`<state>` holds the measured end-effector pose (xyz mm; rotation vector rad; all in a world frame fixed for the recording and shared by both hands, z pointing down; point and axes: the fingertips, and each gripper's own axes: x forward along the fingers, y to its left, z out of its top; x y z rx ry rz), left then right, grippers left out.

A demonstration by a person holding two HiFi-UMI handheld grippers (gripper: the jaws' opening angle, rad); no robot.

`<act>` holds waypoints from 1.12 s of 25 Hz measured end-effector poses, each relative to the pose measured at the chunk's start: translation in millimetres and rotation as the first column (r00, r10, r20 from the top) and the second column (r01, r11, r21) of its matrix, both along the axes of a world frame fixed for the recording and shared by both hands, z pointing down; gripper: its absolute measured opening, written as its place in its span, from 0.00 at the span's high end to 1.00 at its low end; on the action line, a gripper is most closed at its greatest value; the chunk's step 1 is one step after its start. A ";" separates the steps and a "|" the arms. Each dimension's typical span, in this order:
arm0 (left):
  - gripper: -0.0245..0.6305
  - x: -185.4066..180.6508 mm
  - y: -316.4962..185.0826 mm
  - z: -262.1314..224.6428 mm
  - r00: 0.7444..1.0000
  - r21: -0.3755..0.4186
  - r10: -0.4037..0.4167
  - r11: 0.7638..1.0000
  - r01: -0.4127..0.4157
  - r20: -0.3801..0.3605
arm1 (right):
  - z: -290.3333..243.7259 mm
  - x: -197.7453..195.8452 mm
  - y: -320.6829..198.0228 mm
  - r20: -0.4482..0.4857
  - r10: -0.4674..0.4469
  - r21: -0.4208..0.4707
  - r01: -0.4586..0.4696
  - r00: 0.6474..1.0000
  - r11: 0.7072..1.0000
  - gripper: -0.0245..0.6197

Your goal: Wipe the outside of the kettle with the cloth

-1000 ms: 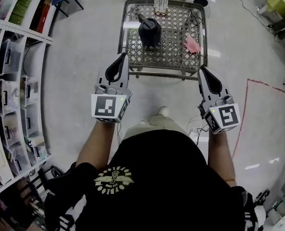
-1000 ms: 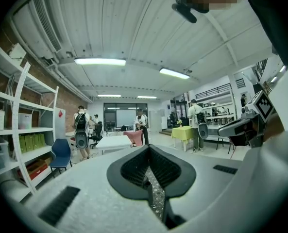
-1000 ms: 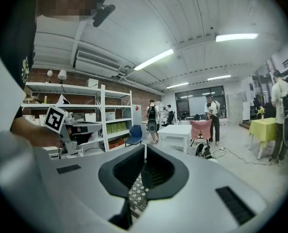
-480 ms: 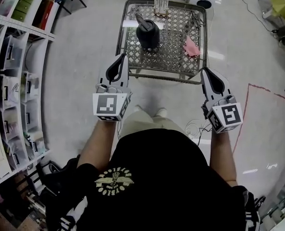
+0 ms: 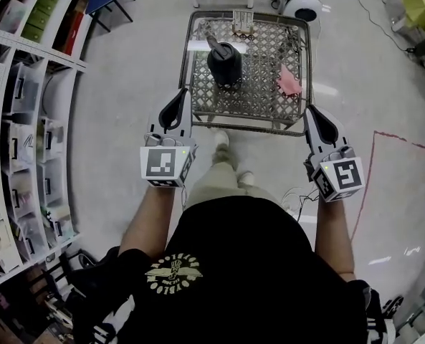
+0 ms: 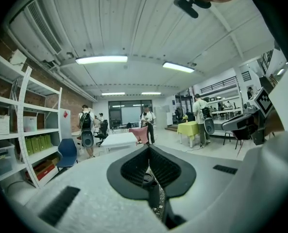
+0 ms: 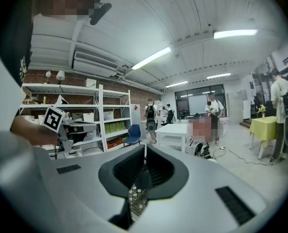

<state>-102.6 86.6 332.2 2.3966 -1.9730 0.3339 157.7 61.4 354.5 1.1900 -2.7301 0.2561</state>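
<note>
Kettle (image 5: 224,61) front and centre: black, rounded body, a lid on top and a slim piece jutting up toward 11 o'clock. It stands upright on the wire-mesh counter (image 5: 259,95), in the far-left part of the top. At its 3 o'clock, well apart from it, the pink cloth (image 5: 288,81) lies crumpled by the counter's right edge.

Now the hands. Both bare forearms reach straight ahead, side by side, each gripper close to level with its marker cube turned back toward the person. In the head view the left gripper (image 5: 185,92) has its tip up against the counter's left rail, at about 7 o'clock from the kettle. The right gripper (image 5: 309,110) points at the near-right corner, roughly 5 o'clock from the cloth. Neither one reaches kettle or cloth.

Over to the left gripper view: the left gripper (image 6: 149,150) has its black pads pressed together, only a thin slit between them lower down, nothing gripped. The right gripper view matches: the right gripper (image 7: 144,148) is closed tight and empty, with mesh showing through the gap beneath the pads.
</note>
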 end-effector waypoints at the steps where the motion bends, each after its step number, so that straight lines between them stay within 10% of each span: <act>1: 0.95 -1.2 -4.8 1.2 1.000 0.002 0.006 1.000 -0.006 0.000 | 1.2 -1.9 -2.6 0.000 0.005 0.000 -0.005 1.000 1.000 0.94; 28: 0.95 -48.1 -149.1 -4.8 0.992 -0.015 0.129 0.991 -0.130 -0.008 | -5.0 -72.9 -118.2 -0.093 0.050 0.008 -0.050 0.994 0.999 0.94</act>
